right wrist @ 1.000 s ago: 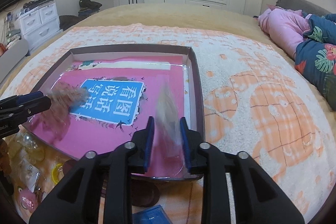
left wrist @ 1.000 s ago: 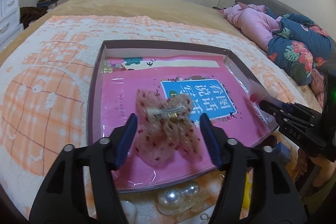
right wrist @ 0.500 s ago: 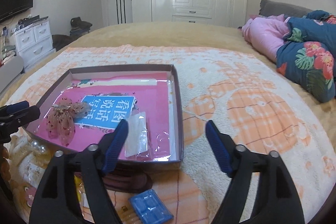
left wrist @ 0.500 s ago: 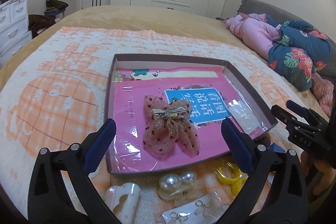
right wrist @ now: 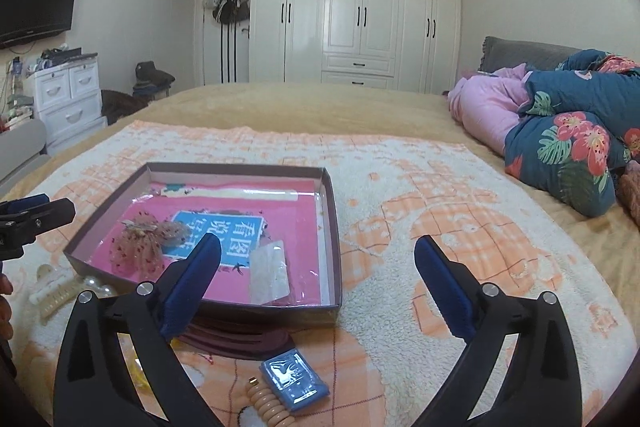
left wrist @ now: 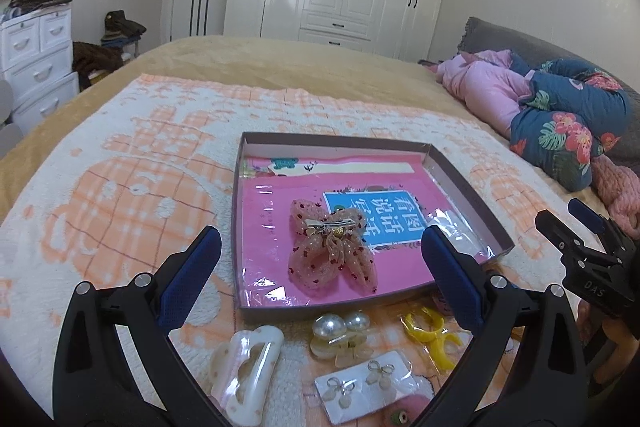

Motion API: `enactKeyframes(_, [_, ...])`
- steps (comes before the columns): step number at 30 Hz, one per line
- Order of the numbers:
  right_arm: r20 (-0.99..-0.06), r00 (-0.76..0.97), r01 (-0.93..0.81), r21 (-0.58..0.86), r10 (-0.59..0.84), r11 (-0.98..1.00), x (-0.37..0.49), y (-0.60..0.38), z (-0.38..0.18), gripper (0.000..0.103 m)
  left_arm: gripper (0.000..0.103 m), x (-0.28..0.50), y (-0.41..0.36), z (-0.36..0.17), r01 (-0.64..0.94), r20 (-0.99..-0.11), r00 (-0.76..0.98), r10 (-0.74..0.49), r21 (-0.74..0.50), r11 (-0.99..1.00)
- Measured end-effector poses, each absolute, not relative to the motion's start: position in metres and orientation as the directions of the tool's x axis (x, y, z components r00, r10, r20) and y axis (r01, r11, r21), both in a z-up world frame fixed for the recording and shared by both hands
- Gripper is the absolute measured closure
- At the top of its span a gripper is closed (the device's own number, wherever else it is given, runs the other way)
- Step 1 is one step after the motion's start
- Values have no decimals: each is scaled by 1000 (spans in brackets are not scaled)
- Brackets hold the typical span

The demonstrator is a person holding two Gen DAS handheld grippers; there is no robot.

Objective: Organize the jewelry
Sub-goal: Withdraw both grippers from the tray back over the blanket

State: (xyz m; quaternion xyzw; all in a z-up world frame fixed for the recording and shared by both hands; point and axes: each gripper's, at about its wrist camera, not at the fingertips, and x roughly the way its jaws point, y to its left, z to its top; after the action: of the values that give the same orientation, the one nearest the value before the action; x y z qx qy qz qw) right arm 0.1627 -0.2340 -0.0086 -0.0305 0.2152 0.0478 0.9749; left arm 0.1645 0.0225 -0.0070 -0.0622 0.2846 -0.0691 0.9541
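**Ana:** Both claws are released. The left gripper (left wrist: 320, 259) stands spread wide with nothing between its pads, and the right gripper (right wrist: 318, 267) has just been opening too; its jaws are bare as well.

**Ben:** A second ago each one had something?

**Ana:** Yes. The left was closed around the pink mesh bow clip (left wrist: 330, 251), and the right pinched a small clear packet (right wrist: 269, 273). Both pieces now lie inside the shallow box (left wrist: 240, 227), on the pink book cover that lines it. The bow sits toward the near left of the box floor, the packet toward the near right, apart from each other.

**Ben:** So two items are sorted. What's left?

**Ana:** Plenty, I'd judge. On the blanket (left wrist: 120, 187) just near the box's front wall lie a white claw clip (left wrist: 248, 367), a pearl clip (left wrist: 338, 327), a yellow clip (left wrist: 430, 335) and a card of earrings (left wrist: 366, 385). The right view adds a blue packet (right wrist: 294, 373) and a beige coil tie (right wrist: 270, 403) close to the camera.

**Ben:** And the hands?

**Ana:** Both have pulled back and up from the box, so the whole tray shows now instead of filling the view. That reads to me as clearing away after the drop, ready to reach for the next loose pieces in front.
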Motion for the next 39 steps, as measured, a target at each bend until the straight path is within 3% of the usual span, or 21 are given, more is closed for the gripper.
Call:
enactKeyframes(17, [-365,924,-147,-54,117,988,113,-231,8,8,11,114,34,6,71,-475,870,-136,-151,986])
enactKeyframes(39, [-432,882,-253,-103,186,962,68,-219,-13,8,11,77,36,-14,88,-543,826,-150,-139,986])
